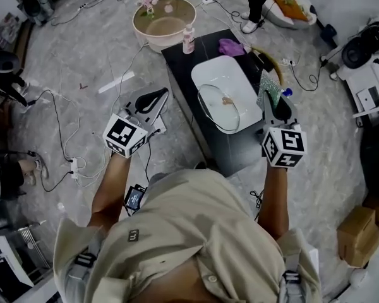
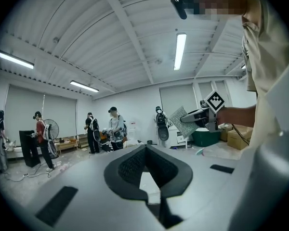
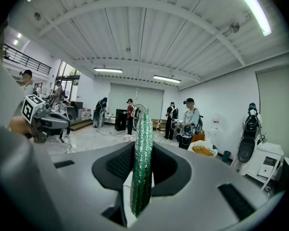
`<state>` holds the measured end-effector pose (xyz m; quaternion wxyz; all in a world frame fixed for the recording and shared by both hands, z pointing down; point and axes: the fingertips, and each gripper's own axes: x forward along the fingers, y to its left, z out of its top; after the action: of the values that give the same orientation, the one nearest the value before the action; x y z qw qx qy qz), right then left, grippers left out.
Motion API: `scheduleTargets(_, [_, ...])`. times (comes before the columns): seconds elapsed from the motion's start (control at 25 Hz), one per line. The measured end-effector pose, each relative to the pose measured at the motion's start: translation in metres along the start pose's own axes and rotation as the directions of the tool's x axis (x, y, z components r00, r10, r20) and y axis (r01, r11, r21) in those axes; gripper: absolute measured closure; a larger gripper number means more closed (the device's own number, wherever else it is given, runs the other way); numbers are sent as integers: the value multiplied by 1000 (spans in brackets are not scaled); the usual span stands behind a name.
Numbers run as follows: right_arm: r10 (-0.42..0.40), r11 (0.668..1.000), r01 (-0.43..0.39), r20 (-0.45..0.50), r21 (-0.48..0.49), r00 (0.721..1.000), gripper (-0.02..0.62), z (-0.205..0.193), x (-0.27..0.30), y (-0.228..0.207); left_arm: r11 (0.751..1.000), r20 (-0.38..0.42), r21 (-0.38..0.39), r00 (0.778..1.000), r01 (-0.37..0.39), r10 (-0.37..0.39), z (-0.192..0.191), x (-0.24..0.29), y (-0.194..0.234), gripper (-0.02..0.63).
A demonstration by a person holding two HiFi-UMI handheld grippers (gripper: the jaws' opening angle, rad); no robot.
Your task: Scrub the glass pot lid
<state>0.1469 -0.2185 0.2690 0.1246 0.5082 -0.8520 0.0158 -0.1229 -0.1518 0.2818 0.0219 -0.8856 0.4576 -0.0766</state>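
Note:
The glass pot lid (image 1: 216, 109) lies flat in a white tray (image 1: 222, 68) on a black table (image 1: 240, 147). My right gripper (image 1: 270, 100) is held up at the tray's right edge, shut on a green scrub pad (image 1: 269, 88). In the right gripper view the scrub pad (image 3: 142, 162) stands on edge between the jaws of the right gripper (image 3: 143, 150). My left gripper (image 1: 156, 96) hovers left of the table over the floor, shut and holding nothing. Both gripper views look out level into the room, so neither shows the lid. The left gripper (image 2: 147, 150) faces the right gripper's scrub pad (image 2: 182, 121).
A pink bottle (image 1: 188, 40) and a purple cloth (image 1: 230, 46) stand at the table's far end. A beige basin (image 1: 164, 21) sits on the floor beyond. Cables and a power strip (image 1: 74, 168) run over the floor at the left. Several people stand in the room (image 2: 113, 129).

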Motion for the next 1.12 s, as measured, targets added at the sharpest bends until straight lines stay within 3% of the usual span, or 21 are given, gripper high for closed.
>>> scheduleTargets(0.4, [90,994,-86,-61,61,994,509,-52,20,-36,999,-71,-40,997,18,-21,-8,62,-42,592])
scheduleTargets(0.72, [84,990,-72,-103,122,991,509,-86,43,-48,995,-150,-27,984,92,-95,-24,101,-40,592])
scheduleTargets(0.88, [69,990,-49,-155,132,985,509,-102,63,-49,989,-144,-48,979,141,-147,-26,128,-30,594])
scheduleTargets(1.0, [73,989,-43,-219,139,973,509,-130,87,-42,981,-148,-78,971,179,-189,-41,153,-19,592])
scheduleTargets(1.12, [110,988,-69,-325,135,939,509,-175,113,-29,970,-156,-130,962,207,-226,-65,175,-11,594])
